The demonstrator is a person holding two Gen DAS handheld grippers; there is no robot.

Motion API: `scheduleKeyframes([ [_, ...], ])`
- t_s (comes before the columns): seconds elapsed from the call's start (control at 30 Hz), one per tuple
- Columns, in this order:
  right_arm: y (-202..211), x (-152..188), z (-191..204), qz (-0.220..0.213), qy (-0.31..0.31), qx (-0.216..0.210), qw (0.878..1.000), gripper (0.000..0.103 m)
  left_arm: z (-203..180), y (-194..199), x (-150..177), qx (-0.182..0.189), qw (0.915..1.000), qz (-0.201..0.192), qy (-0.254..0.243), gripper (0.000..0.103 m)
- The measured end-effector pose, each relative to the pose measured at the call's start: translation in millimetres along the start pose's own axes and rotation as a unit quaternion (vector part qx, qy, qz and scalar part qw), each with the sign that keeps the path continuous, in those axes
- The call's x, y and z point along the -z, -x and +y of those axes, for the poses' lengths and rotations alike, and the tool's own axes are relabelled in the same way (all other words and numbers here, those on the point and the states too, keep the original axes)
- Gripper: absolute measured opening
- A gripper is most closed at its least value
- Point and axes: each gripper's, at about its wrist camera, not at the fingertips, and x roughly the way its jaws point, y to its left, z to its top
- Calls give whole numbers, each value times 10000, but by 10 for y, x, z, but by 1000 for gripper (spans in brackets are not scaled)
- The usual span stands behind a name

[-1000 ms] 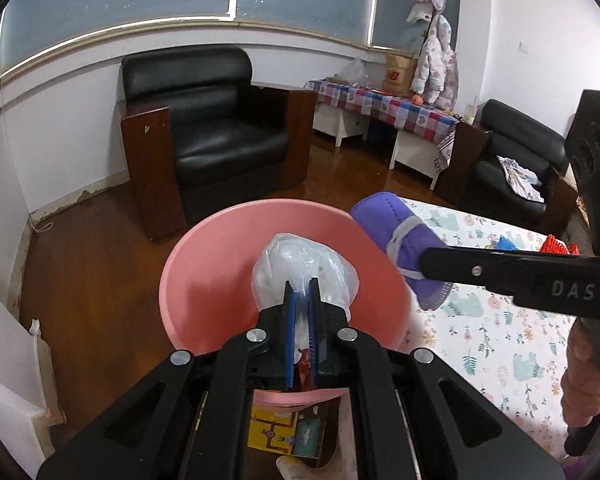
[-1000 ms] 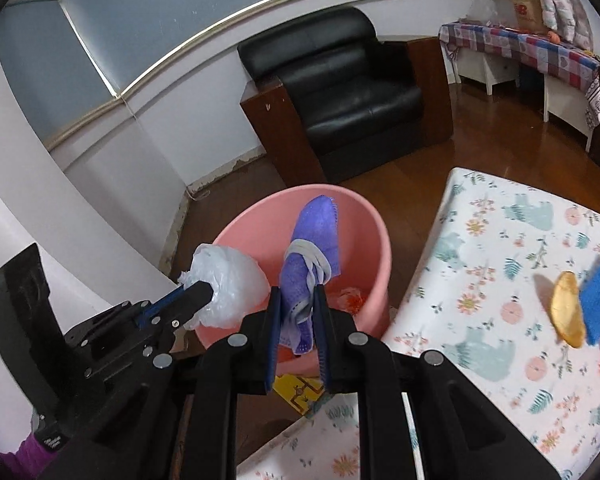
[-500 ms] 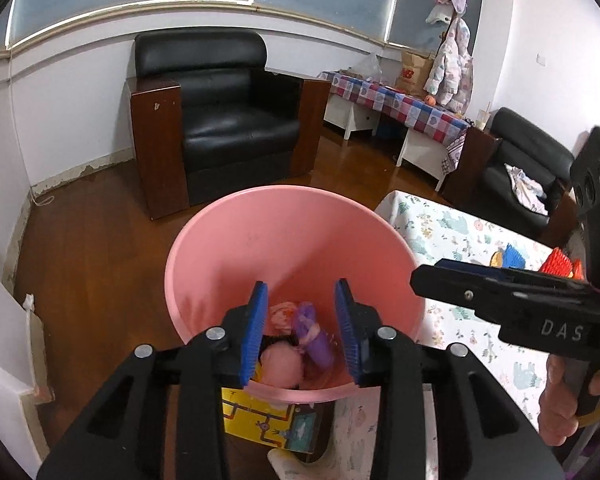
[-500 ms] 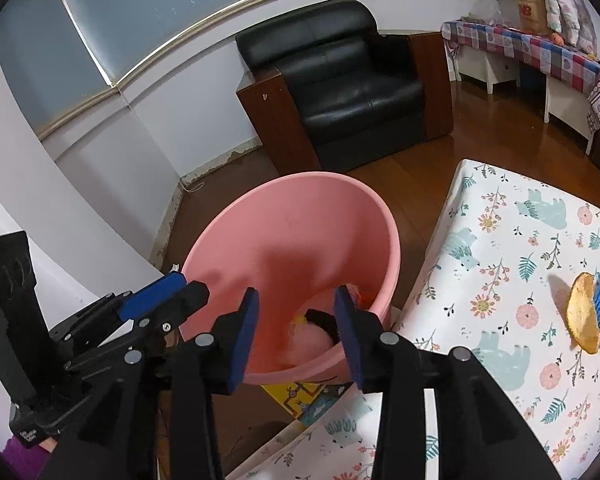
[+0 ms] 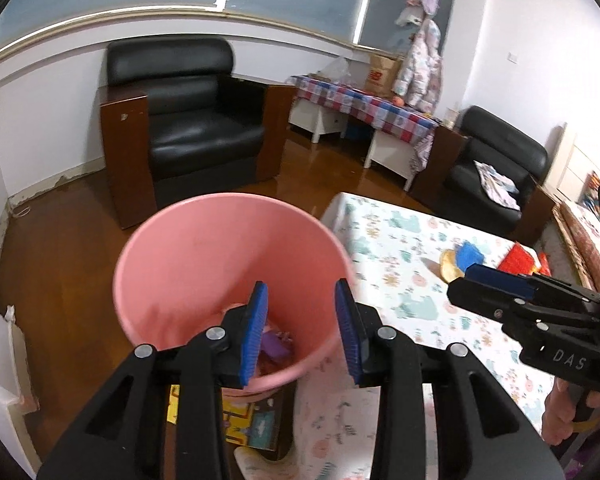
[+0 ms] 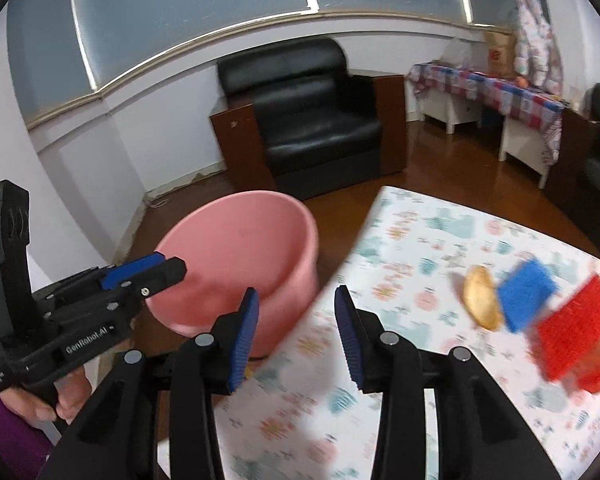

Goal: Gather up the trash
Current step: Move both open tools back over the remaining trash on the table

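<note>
Room: dark wood floor (image 5: 80,216), black armchair (image 5: 188,120) against the far wall, long checked-cloth side table (image 5: 364,104) w/ a cardboard box on it, second black chair (image 5: 496,168) off to the right.

Bench (image 5: 404,240) w/ floral/bear print cloth, corner nearest the armchair.

Pink bucket (image 5: 204,256) stands on the floor just beside the bench corner, upright. Trash at its bottom: purple piece (image 5: 274,346) plus some pinkish stuff, mostly hidden behind the near rim & left fingers. Can't make out more.

Left gripper (image 5: 300,324) over the bucket's near rim, angled down into it. Fingers (image 5: 256,332) spread wide, blue pads apart, nothing between them but the view into the bucket. Seen from right wrist view too (image 6: 168,270), hand (image 6: 48,396) on its grip, purple sleeve below.

Right gripper (image 6: 296,326) over the bench edge, bucket (image 6: 236,256) off to its left. Fingers (image 6: 348,332) spread, empty. Picture smeared w/ motion blur. From left wrist view it hangs above the bench (image 5: 464,280), hand (image 5: 560,416) at the handle.

Still on the bench, far side, grouped close: red scrub pad (image 6: 572,332), blue sponge (image 6: 526,294), tan flat round piece (image 6: 480,296) touching the blue one. Red pad overlaps a red-orange item beneath it, unclear what.

Under the bucket/bench edge: yellow printed card or box (image 5: 240,424) on the floor, partly covered.
</note>
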Motion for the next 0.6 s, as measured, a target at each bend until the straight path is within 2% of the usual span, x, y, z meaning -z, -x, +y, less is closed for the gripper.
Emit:
scheduleKeyframes([
  [0.3, 554, 342, -633, -237, -657, 555, 9960, 39, -550, -41, 25, 420, 9979, 8, -497, 35],
  [0.43, 829, 545, -924, -378, -970, 982, 9897, 45, -763, -87, 13, 597, 9962, 28, -639, 35],
  [0.6, 1117, 730, -1273, -525, -1345, 1460, 9787, 46, -1031, -162, 24, 907, 9915, 120, -928, 35],
])
